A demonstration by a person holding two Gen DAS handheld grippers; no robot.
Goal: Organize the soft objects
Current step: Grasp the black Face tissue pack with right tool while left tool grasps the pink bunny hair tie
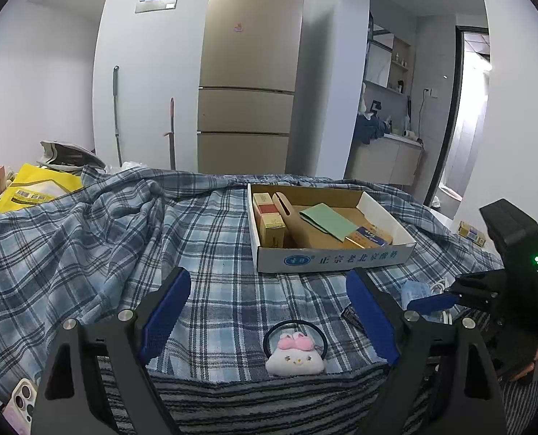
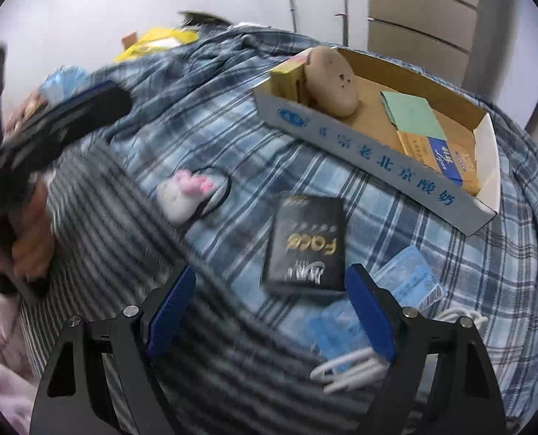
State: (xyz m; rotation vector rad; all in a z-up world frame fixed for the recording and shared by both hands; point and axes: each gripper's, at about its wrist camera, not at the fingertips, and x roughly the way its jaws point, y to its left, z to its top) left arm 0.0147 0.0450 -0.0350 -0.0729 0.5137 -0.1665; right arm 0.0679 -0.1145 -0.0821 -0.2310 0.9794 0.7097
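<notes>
Left wrist view: left gripper (image 1: 269, 311) held level, jaws spread wide and empty, just before the cardboard tray (image 1: 336, 259); plush hair tie (image 1: 295, 351) lies between the fingers. Right wrist view: right gripper (image 2: 270, 311) tilted, jaws wide, empty, above black packet (image 2: 307, 243) near the tray (image 2: 377, 166).

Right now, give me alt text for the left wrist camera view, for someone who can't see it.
The left gripper hangs open over a blue plaid blanket, its blue fingers either side of a black hair tie with a white plush charm. Behind sits a shallow cardboard box holding small cartons, with a tan fridge beyond.
</notes>
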